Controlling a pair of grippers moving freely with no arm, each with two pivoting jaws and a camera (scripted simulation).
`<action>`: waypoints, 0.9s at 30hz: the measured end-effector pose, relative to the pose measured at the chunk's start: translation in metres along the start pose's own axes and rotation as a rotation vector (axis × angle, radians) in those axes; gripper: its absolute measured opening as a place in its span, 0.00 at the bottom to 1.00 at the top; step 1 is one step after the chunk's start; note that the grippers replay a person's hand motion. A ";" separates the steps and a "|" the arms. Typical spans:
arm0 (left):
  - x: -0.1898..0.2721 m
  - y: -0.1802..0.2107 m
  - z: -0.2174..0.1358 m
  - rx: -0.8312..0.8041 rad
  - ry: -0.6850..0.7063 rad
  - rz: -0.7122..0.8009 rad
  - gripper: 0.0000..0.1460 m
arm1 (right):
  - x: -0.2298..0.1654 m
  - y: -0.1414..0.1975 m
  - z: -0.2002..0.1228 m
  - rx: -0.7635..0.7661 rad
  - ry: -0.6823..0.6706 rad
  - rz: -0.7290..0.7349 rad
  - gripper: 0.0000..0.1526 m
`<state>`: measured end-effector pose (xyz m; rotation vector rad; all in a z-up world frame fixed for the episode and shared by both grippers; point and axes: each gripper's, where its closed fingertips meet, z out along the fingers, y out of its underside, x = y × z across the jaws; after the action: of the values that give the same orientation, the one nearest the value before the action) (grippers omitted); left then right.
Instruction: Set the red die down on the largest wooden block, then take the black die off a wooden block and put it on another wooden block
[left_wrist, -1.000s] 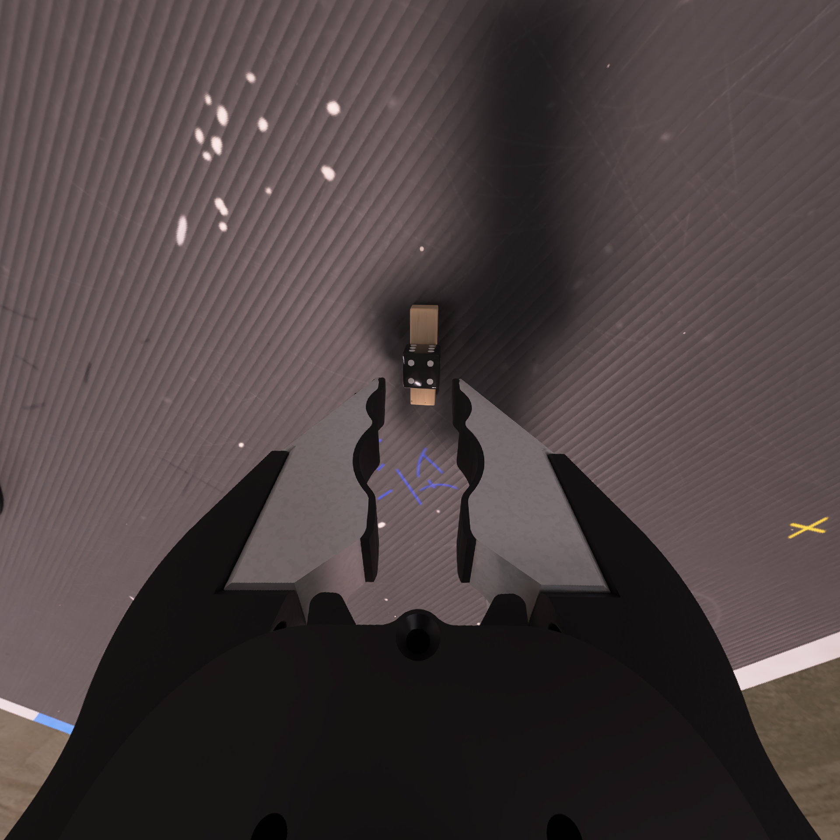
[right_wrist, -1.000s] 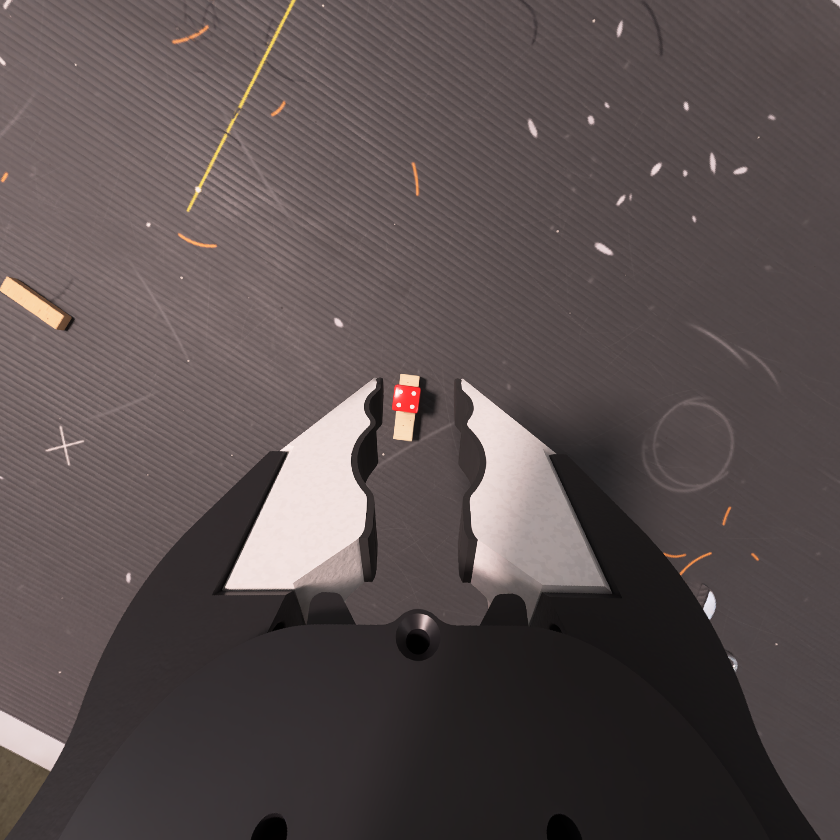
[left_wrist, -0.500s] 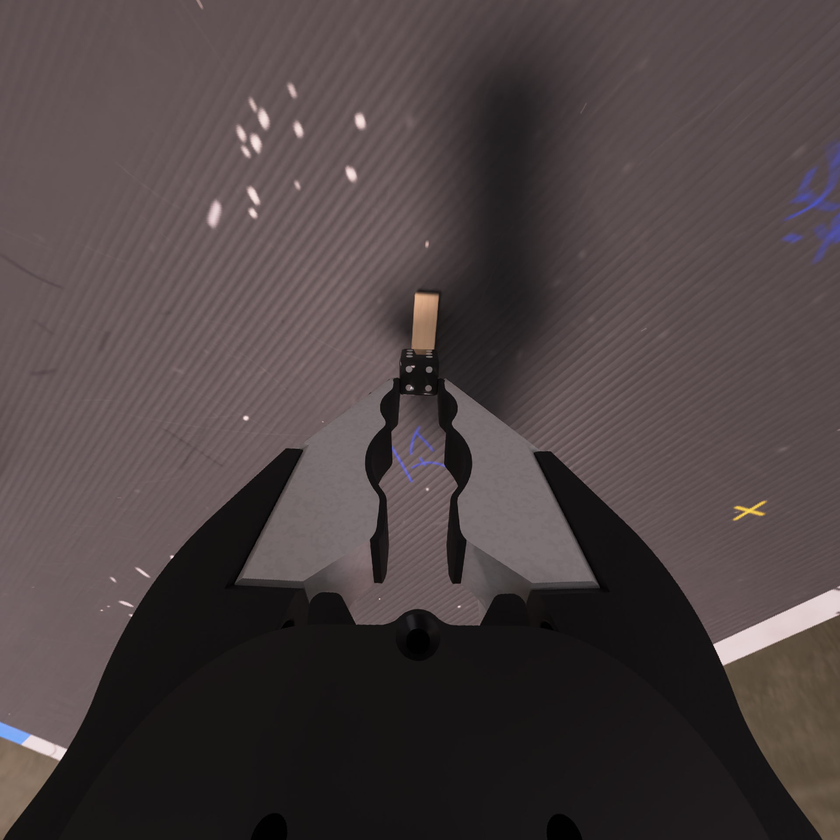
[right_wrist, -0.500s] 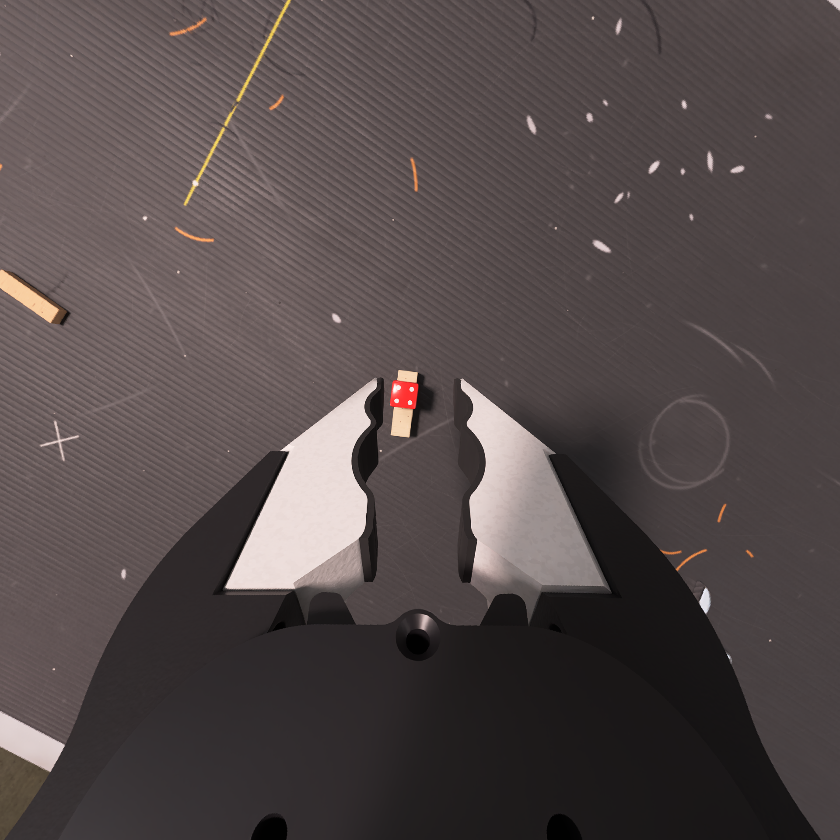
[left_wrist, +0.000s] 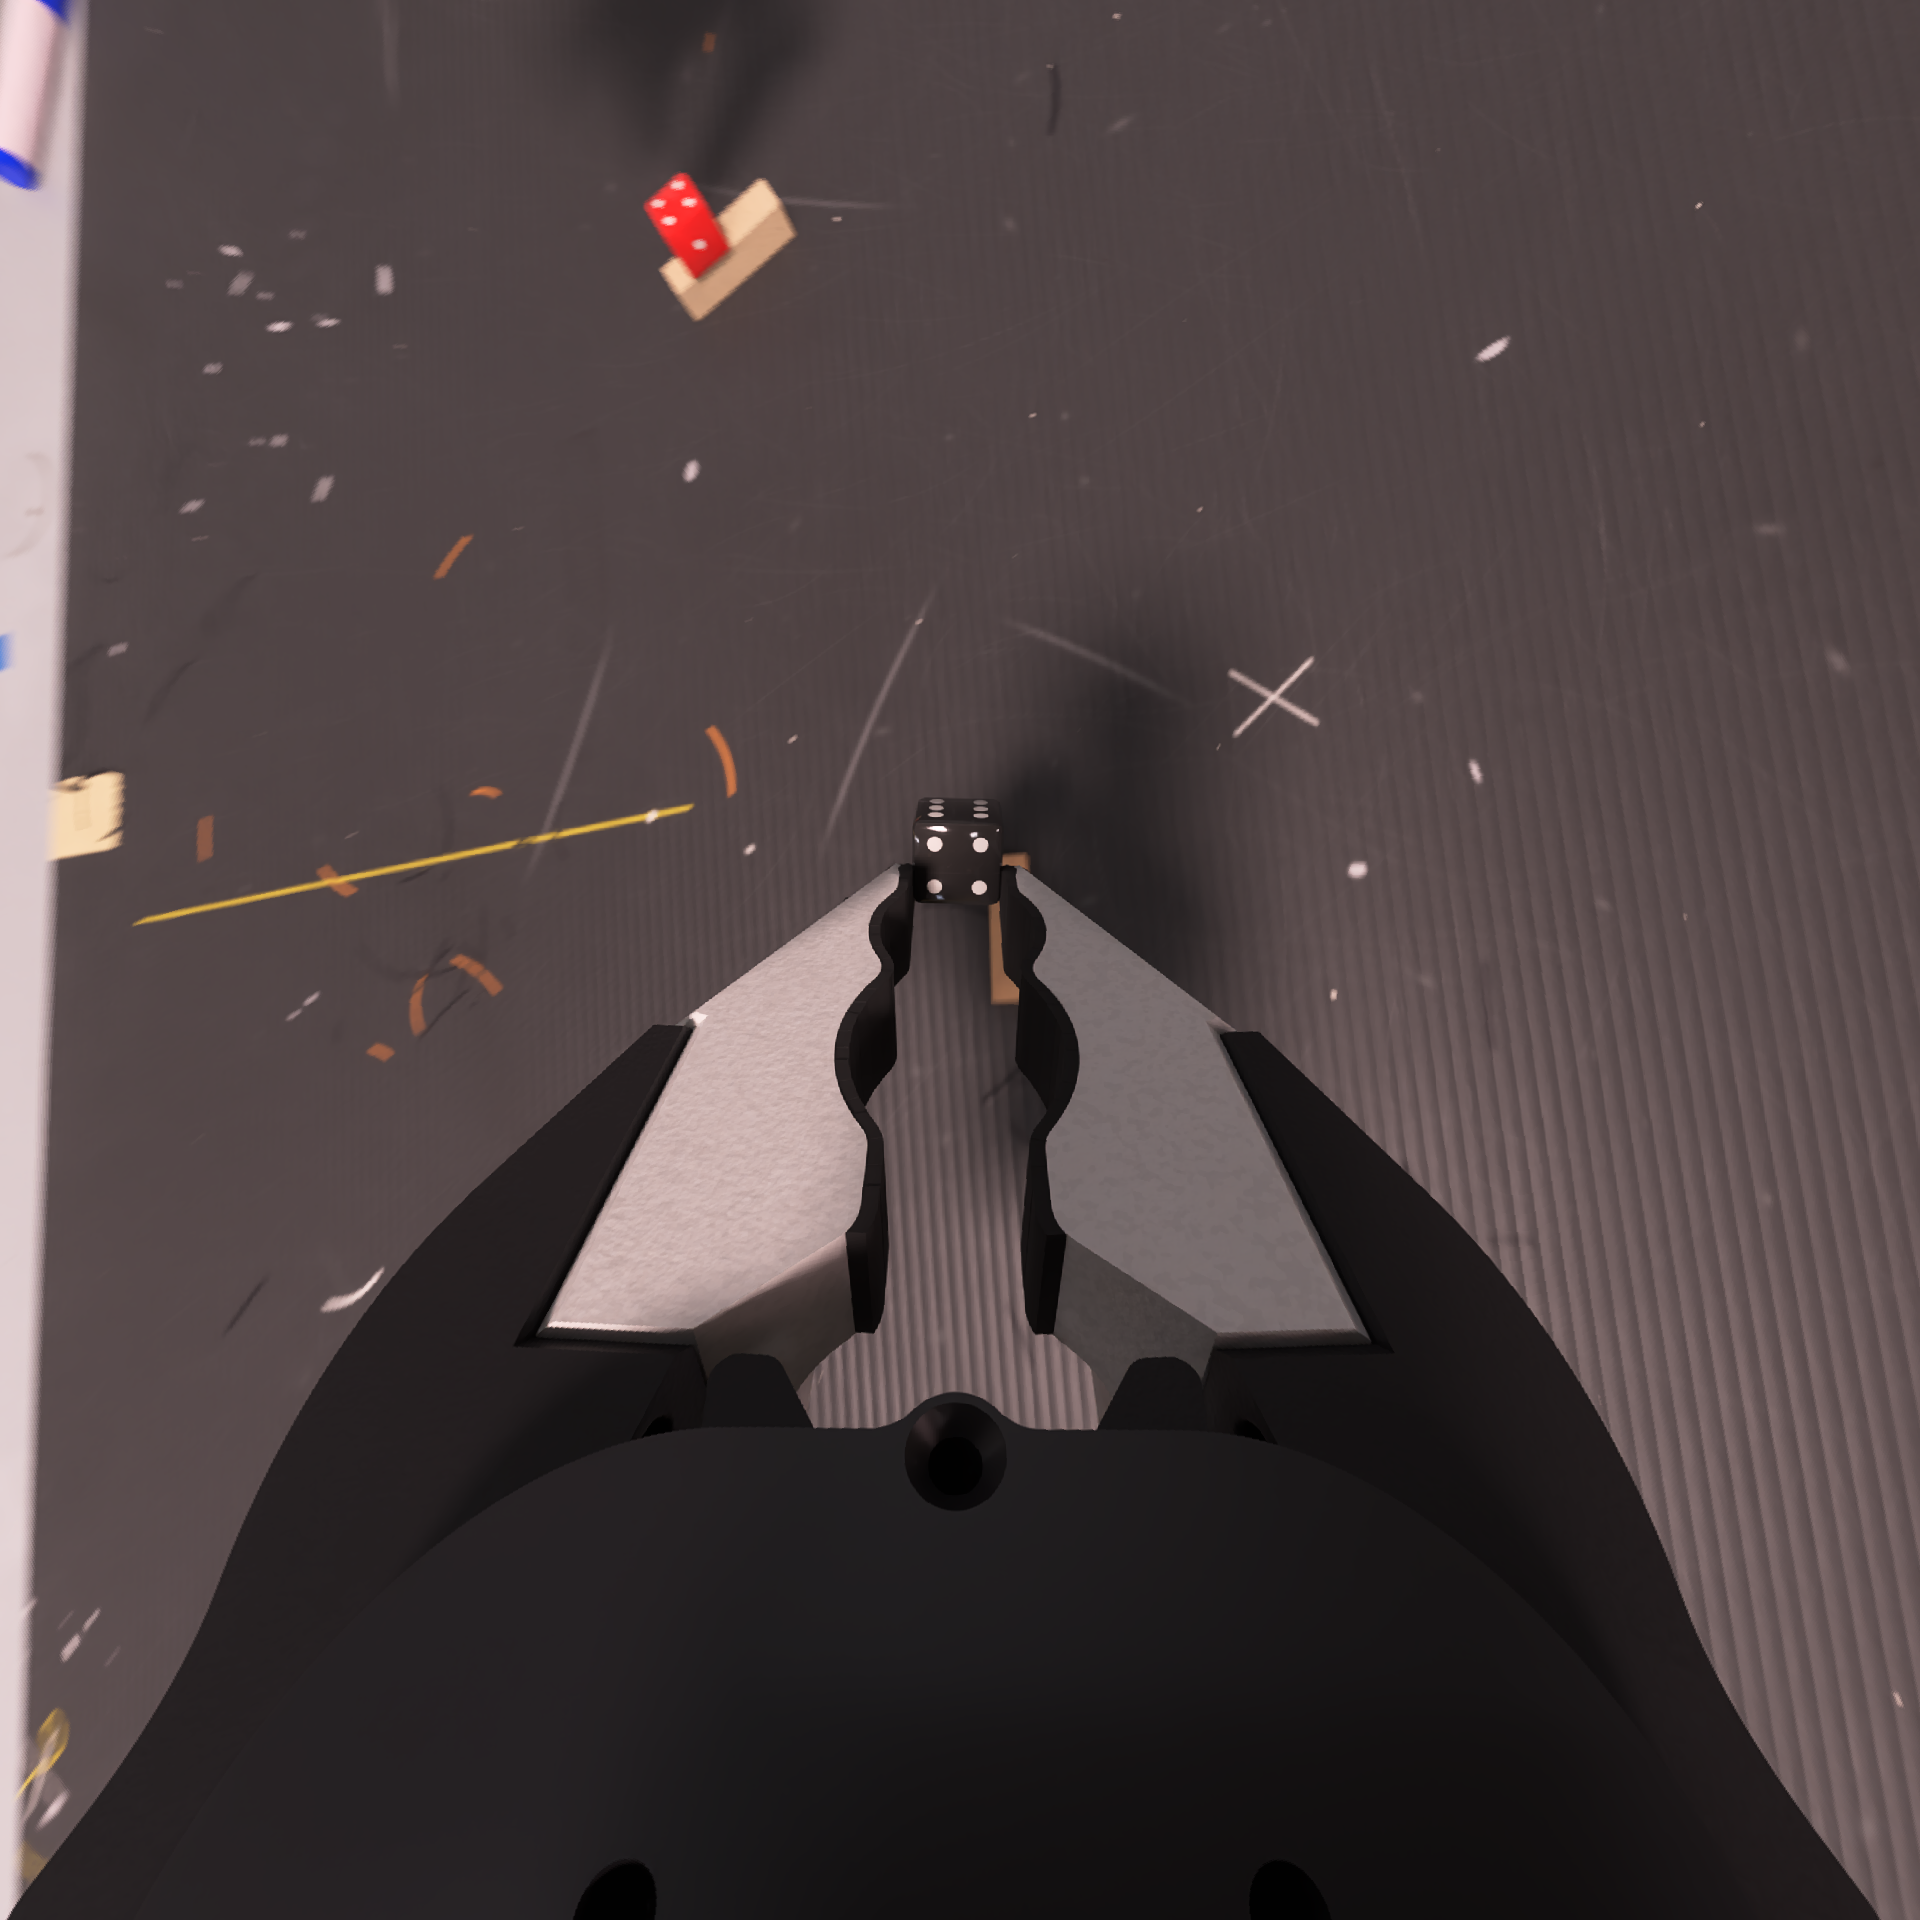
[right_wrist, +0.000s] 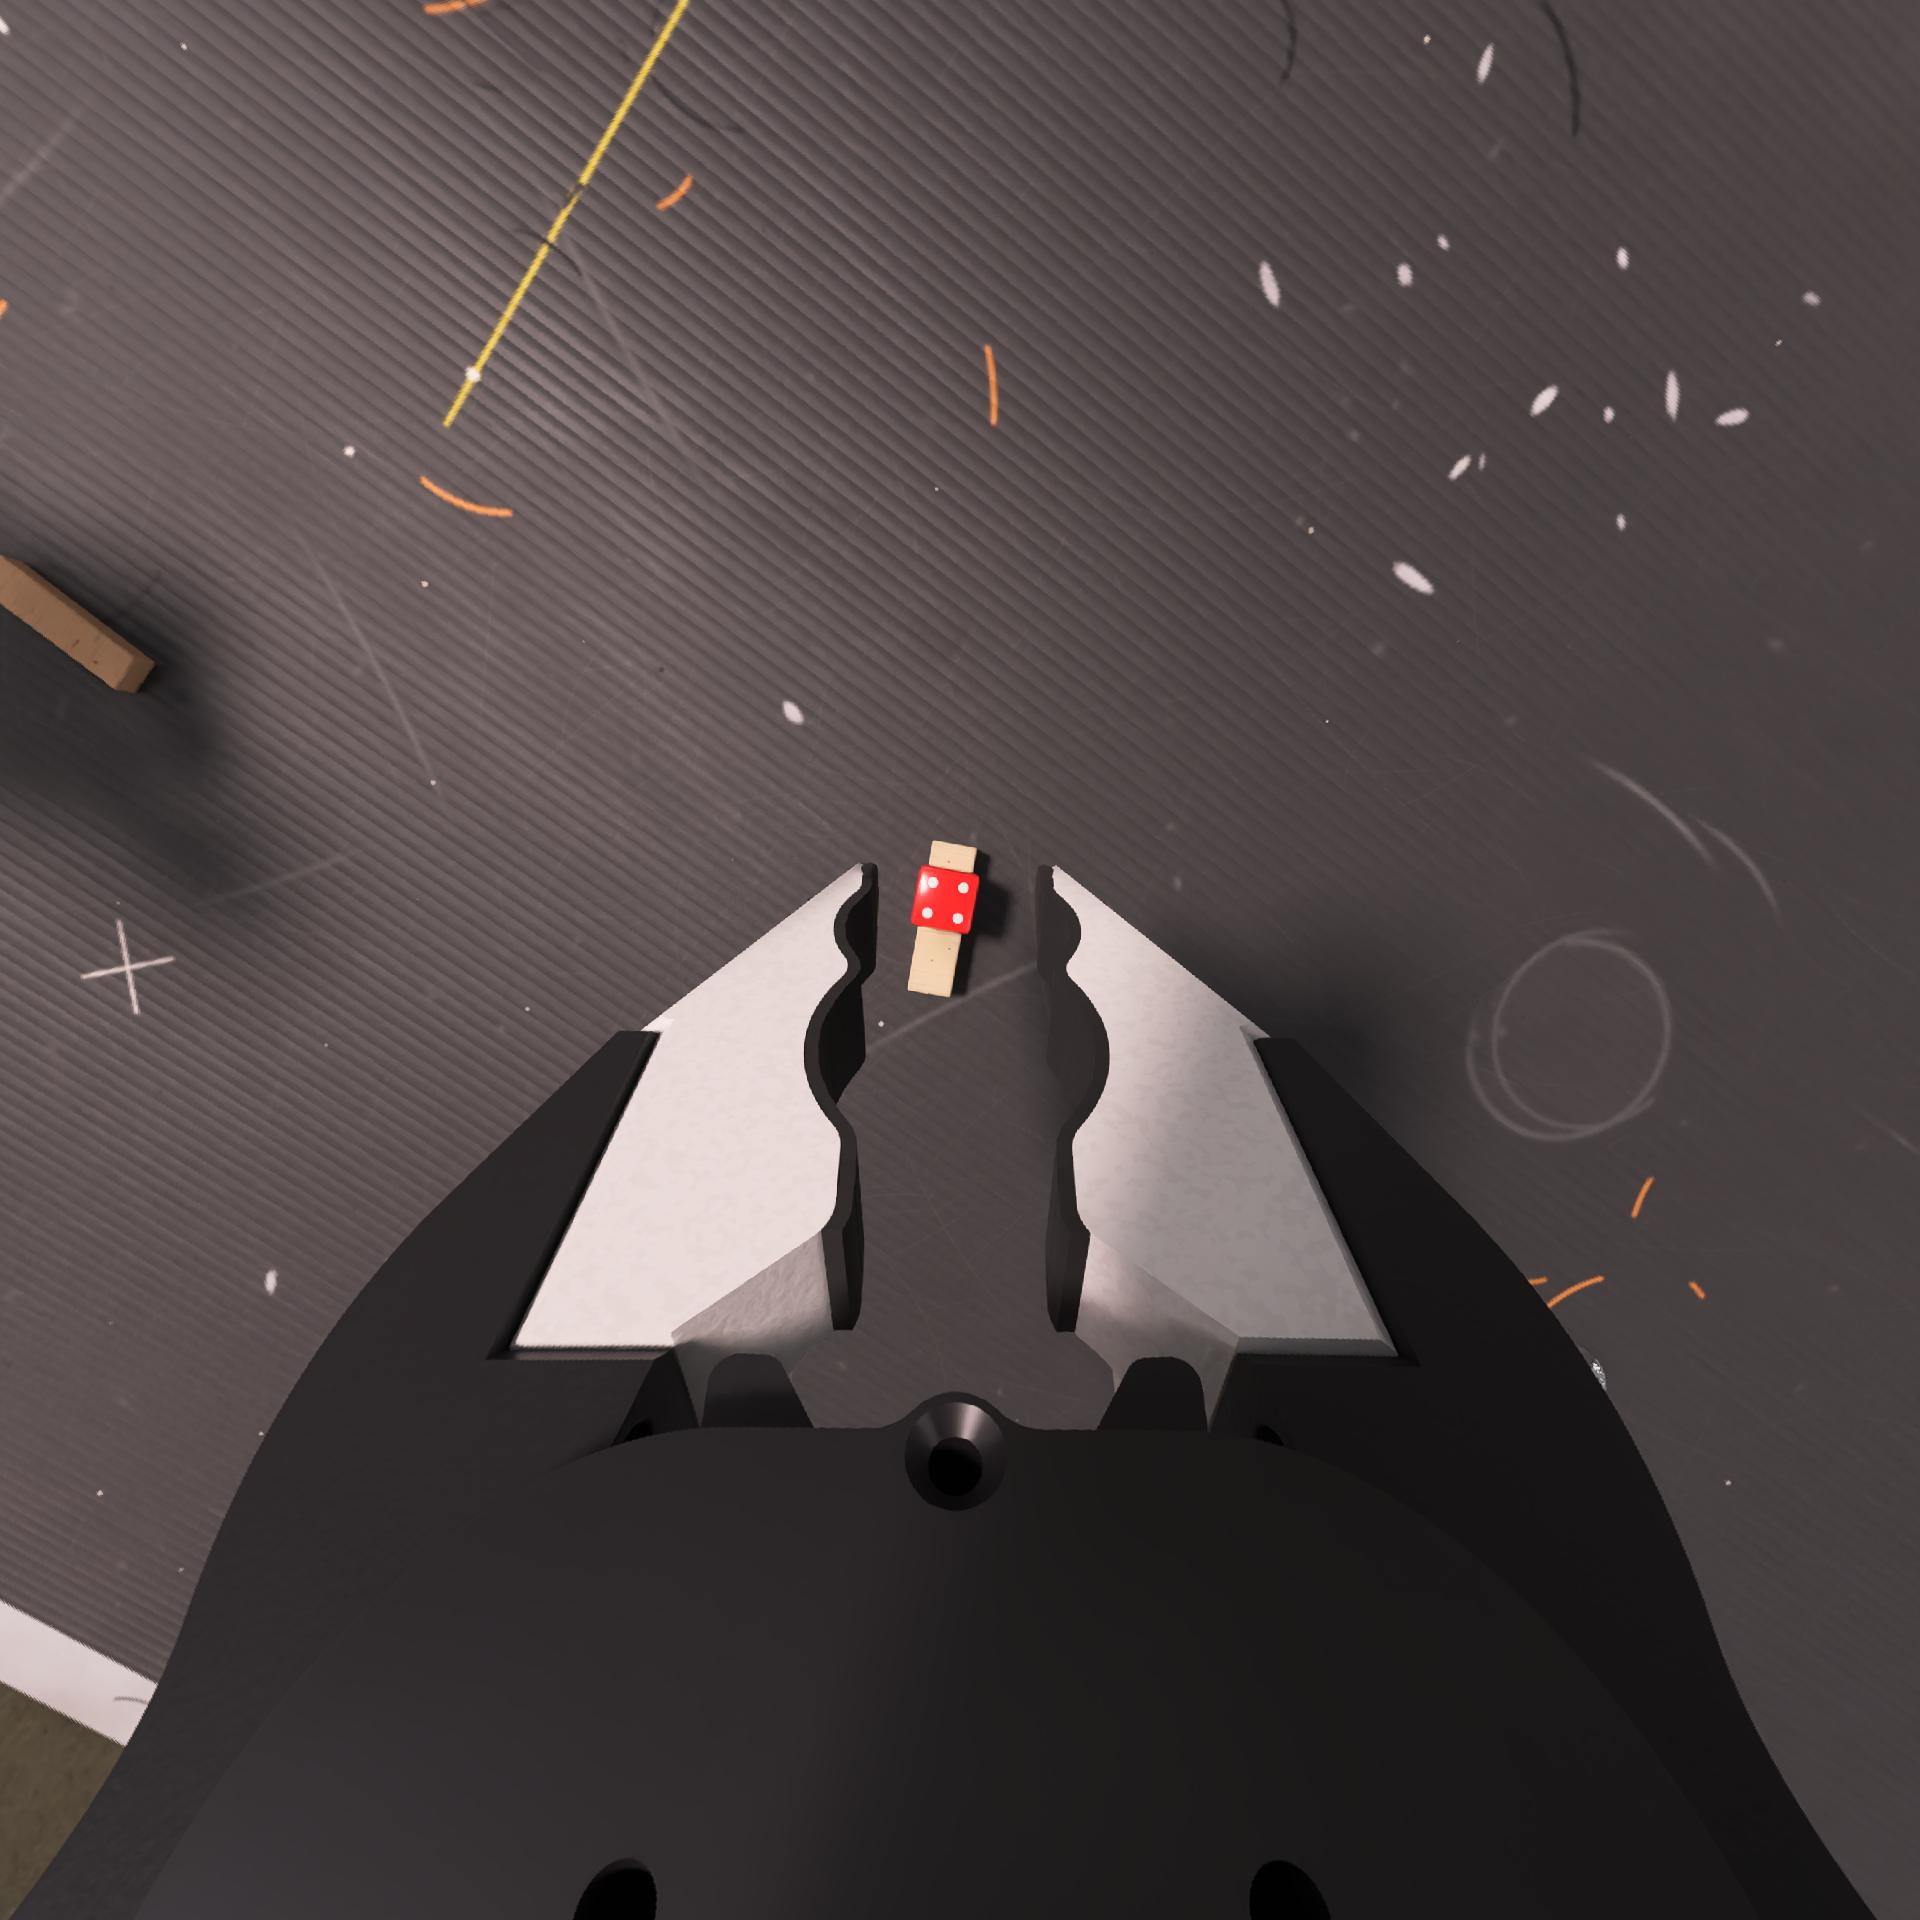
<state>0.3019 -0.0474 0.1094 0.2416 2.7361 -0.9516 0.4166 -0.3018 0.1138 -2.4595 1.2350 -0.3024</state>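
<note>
In the left wrist view my left gripper (left_wrist: 956, 883) is shut on the black die (left_wrist: 956, 850) at its fingertips, held above the dark mat. A sliver of a wooden block (left_wrist: 1005, 961) shows below, just right of the die. Far ahead, the red die (left_wrist: 684, 223) rests on a pale wooden block (left_wrist: 743, 255). In the right wrist view my right gripper (right_wrist: 956, 873) is open and empty, high above the same red die (right_wrist: 943, 900), which sits on its narrow block (right_wrist: 933, 966) between the fingertips.
A long wooden block (right_wrist: 73, 634) lies in shadow at the left of the right wrist view. Another pale block (left_wrist: 88, 816) sits by the mat's white left edge (left_wrist: 31, 935). The ribbed mat bears chalk and paint marks.
My left gripper closed on the black die, lifted it off its block and swung to a new heading, so the red die shows ahead. A shadow fell over the long block. My right gripper barely moved.
</note>
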 end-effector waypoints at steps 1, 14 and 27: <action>0.003 -0.001 0.012 -0.001 0.025 -0.004 0.11 | 0.000 0.001 0.001 -0.005 0.000 0.000 0.20; 0.000 0.048 0.064 -0.206 0.064 -0.117 0.11 | -0.002 0.006 0.006 -0.042 -0.014 -0.016 0.20; 0.012 0.056 0.072 -0.238 0.143 -0.143 0.29 | -0.003 0.006 0.005 -0.043 -0.019 -0.018 0.20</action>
<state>0.3157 -0.0480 0.0184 0.0750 2.9991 -0.6534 0.4121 -0.3022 0.1065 -2.5053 1.2244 -0.2594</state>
